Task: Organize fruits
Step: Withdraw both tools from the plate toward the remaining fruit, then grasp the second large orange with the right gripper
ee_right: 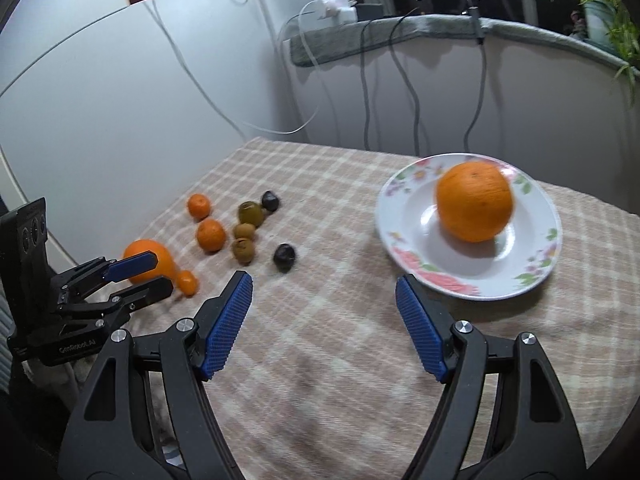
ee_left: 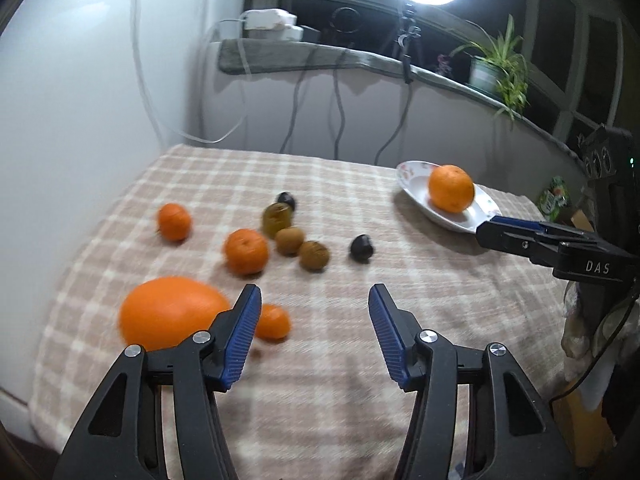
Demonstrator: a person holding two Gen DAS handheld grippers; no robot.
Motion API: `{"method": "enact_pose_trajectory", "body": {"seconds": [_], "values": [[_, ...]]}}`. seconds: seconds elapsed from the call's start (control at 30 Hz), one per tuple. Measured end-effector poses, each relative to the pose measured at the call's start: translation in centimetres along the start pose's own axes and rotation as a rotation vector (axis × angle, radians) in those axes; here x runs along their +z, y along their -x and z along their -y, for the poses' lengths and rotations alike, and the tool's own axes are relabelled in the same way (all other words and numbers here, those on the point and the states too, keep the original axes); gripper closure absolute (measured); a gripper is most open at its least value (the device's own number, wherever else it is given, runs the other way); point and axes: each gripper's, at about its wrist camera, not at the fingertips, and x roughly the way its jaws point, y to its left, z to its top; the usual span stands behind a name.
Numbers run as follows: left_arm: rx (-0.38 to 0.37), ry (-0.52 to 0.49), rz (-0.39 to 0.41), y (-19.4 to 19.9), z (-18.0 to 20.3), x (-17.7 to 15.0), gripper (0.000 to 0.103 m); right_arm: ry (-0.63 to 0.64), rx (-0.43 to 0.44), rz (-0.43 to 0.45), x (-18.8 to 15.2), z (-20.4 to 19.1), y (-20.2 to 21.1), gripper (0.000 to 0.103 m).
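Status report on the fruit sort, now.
Left hand-held gripper open, empty, beside the big orange. Right hand-held gripper open, empty. One orange on plate; small fruit loose on the cloth. Nothing blocking.

The left gripper hung with jaws apart over the checked desk, a big orange just beside its left jaw.

Home rm: checked tablecloth, windowsill plant.
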Motion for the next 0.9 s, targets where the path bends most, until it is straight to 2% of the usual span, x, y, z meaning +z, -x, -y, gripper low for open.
{"method": "enact_pose_trajectory", "body": {"seconds": [0.23, 0.43, 0.53, 0.7, 0.9], "values": [[0.032, 0.043, 0.013, 1.7, -2.0, -0.9, 0.05, 0.026, 0.066, -0.036, 0.2, -2.2, -1.7, 0.026], [0.012, 0.108, 0.076, 4.0, -3.7, -0.8, 0.05, 0.041, 0.122, -0.063, 0.6, -4.3, -3.1, 0.026], [0.055, 0.088, 0.096, 4.9, -4.1, -0.9, 0.05, 0.047, 0.159, -0.077, 0.9, -5.5, -3.9, 0.026], [0.086, 0.15, 0.069, 4.4, -6.6, -1.6, 0.046, 0.06, 0.228, -0.117, 1.6, -7.5, -5.8, 0.026], [0.081, 0.162, 0.041, 3.6, -7.7, -2.5, 0.03, 0.07, 0.281, -0.162, 2.1, -9.6, -8.2, 0.026]]}}
